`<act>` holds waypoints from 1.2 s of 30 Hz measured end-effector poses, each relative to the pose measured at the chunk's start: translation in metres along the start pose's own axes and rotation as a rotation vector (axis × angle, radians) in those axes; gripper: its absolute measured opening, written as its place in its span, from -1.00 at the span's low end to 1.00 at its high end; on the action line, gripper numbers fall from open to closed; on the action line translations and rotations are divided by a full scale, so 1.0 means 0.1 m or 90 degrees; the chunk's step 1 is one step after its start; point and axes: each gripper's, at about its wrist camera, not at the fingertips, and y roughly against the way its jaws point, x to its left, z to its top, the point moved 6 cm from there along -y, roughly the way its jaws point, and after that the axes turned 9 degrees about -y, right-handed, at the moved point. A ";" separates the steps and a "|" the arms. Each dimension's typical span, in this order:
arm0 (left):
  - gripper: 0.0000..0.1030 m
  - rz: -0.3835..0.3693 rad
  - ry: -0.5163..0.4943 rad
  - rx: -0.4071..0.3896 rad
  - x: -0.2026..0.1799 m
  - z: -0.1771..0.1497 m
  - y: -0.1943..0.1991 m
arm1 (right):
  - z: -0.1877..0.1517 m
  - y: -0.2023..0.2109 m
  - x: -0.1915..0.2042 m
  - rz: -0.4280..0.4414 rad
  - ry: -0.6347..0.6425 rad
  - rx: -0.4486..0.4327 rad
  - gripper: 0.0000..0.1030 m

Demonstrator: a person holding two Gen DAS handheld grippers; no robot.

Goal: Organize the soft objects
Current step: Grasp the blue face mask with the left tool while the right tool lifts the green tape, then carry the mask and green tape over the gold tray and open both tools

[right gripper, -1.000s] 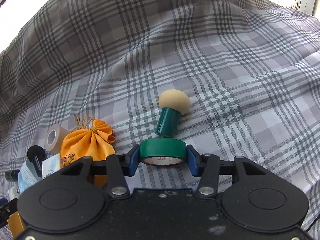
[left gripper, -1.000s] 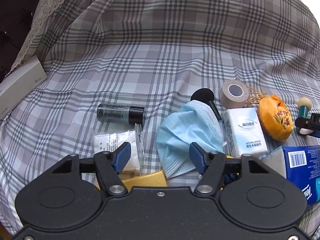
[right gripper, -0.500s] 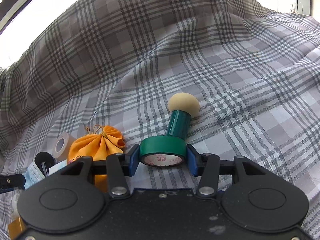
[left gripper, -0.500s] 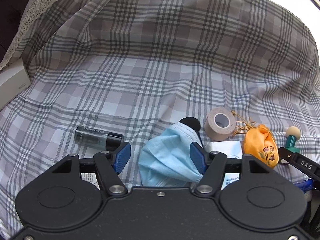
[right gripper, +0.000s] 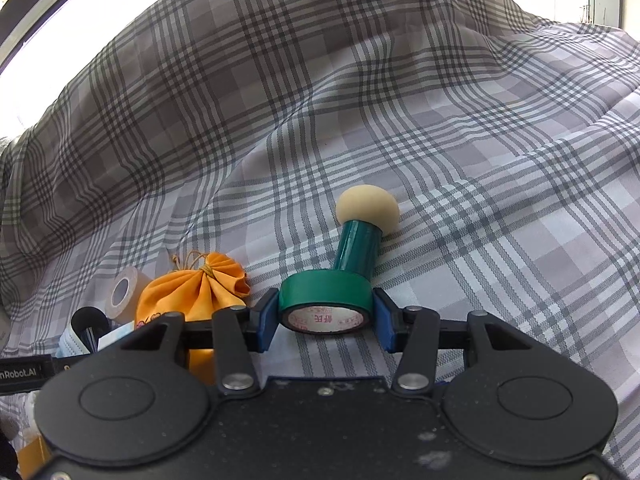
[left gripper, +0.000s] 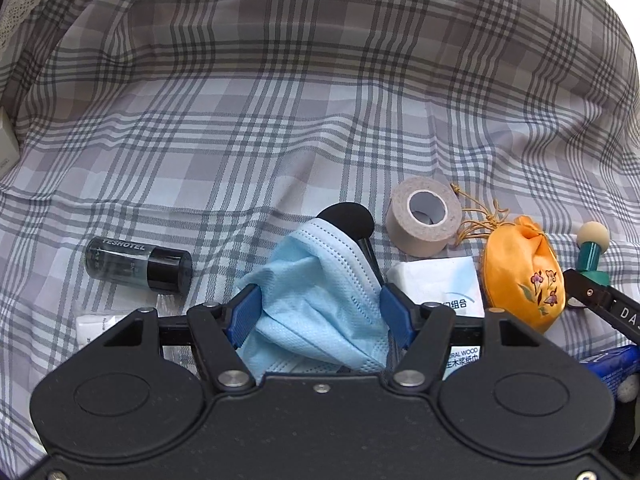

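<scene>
My left gripper (left gripper: 320, 312) has its blue fingers around a crumpled light-blue face mask (left gripper: 316, 292) on the plaid cloth; the jaws stand wide, touching the mask's sides. A black brush (left gripper: 352, 224) lies partly under the mask. My right gripper (right gripper: 326, 316) is shut on a green tape roll (right gripper: 326, 300) resting on the cloth. A green-handled sponge puff (right gripper: 364, 232) lies just beyond the roll. An orange drawstring pouch (left gripper: 520, 276) lies between the two grippers and also shows in the right wrist view (right gripper: 192, 292).
A beige tape roll (left gripper: 424, 216), a white tissue pack (left gripper: 440, 288), a dark bottle (left gripper: 136, 264), a white sachet (left gripper: 96, 324) and a blue pack (left gripper: 616, 364) lie around the mask. The plaid cloth (left gripper: 280, 100) stretches beyond. A white box (left gripper: 6, 148) sits at the left edge.
My left gripper moved forward and right over the mask, which now sits between its fingers. My right gripper holds the green roll and has shifted slightly closer to the puff.
</scene>
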 end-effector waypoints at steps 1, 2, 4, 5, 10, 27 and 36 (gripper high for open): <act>0.18 -0.007 0.004 0.001 0.01 0.00 -0.01 | 0.00 0.00 0.00 0.001 -0.001 0.000 -0.08; 0.14 -0.017 0.006 -0.002 0.01 -0.01 0.00 | 0.00 0.00 -0.01 0.003 -0.003 0.000 -0.08; 0.05 -0.035 0.005 -0.007 -0.01 -0.01 0.01 | 0.00 0.01 -0.01 0.005 -0.006 -0.001 -0.08; -0.01 -0.040 0.005 -0.009 -0.01 -0.02 0.02 | 0.00 0.01 -0.02 0.007 -0.008 -0.002 -0.08; -0.21 -0.051 -0.002 -0.019 -0.06 -0.02 0.08 | 0.01 0.01 -0.02 0.008 -0.010 -0.002 -0.08; -0.33 -0.019 -0.032 -0.108 0.01 -0.23 0.96 | 0.02 0.19 -0.06 0.032 -0.036 -0.059 -0.08; -0.33 -0.001 -0.055 -0.181 0.02 -0.64 1.65 | 0.07 1.05 0.20 0.057 0.061 -0.193 -0.08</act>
